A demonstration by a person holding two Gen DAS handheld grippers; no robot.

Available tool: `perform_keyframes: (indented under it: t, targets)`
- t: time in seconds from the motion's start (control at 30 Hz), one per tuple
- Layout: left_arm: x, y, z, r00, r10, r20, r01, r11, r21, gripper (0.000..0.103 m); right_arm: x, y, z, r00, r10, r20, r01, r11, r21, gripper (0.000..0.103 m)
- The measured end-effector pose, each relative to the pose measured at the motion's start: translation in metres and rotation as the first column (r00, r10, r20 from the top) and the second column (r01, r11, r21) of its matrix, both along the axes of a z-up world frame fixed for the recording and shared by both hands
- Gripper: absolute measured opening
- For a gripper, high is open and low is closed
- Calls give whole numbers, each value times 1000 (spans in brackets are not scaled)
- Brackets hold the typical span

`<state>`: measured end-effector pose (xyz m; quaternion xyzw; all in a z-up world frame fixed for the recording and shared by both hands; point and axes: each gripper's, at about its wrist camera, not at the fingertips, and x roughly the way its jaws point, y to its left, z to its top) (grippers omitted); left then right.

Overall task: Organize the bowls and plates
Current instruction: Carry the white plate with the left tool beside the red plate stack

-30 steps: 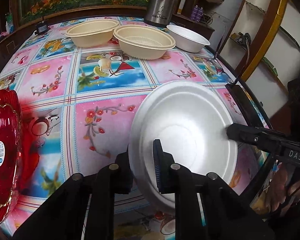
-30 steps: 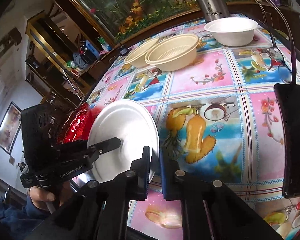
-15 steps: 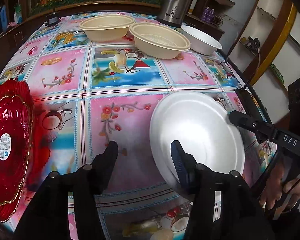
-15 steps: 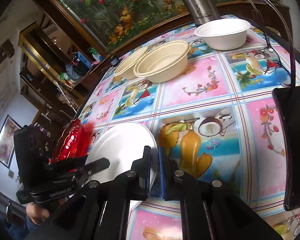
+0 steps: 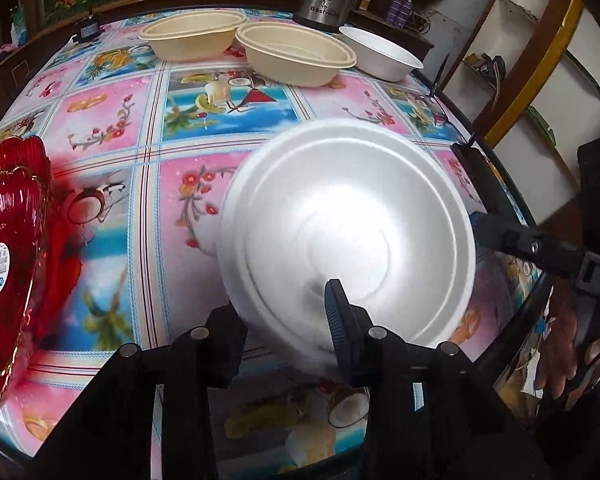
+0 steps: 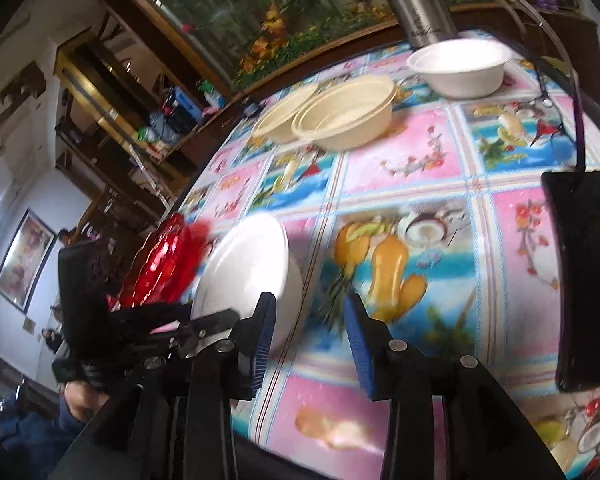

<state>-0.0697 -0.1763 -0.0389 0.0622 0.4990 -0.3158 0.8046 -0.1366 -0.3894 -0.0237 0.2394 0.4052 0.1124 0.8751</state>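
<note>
A white foam plate (image 5: pixel 348 232) is seen tilted above the surface (image 5: pixel 220 120), near its six o'clock edge in the left wrist view. Its near rim lies between the fingers of the left tongs (image 5: pixel 284 320), whose jaws are closing; whether the pads press on the rim cannot be told through the blur. In the right wrist view the right tongs (image 6: pixel 310 328) are opening, the jaws standing apart with only patterned cloth between them, and the plate (image 6: pixel 248 264) is found just beside the left-hand finger (image 6: pixel 265 320), at ten o'clock from the gap. A red plate (image 5: pixel 8 240) is laid at nine o'clock on the surface. Toward twelve o'clock two beige bowls (image 5: pixel 296 52) are set side by side, and a white bowl (image 5: pixel 380 52) is placed at one o'clock. A dark flat device (image 6: pixel 580 272) is seen at three o'clock in the right wrist view.
</note>
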Motion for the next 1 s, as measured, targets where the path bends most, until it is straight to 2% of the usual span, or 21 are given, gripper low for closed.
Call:
perform_keyframes:
  t: [0.2,0.3,0.33,0.4,0.43,0.67,1.0]
  targets:
    - [0,3,5,1000,18,19,-18,1000,-9,35,5,11,-5,1000,30,-2,-30,999,34,38]
    - [1,3,8,999,17,39,-17,1000,-6,32,11,19,-6,999,32,-12,-32,999,-9,38]
    - [1,3,8,999,18,42,-18,1000,-7,22,14,23,-8,999,38,-27,-39,999,-26,34]
    - [2,3,9,999,18,51,-18,1000,-4,18,20,27,-13,997,55,-59,-57,998,-15,15]
    - [2,2,10,998,17,65,-17,1000,-2,17,20,27,-13,996,60,-64,-61,998,-13,13]
    - [4,3,24,991,27,130,-28,1000,1,16,21,27,-4,999,44,-23,-45,999,-24,11]
    - [11,19,33,970,107,218,-110,994,4,16,38,40,5,998,70,1,-70,997,-21,11]
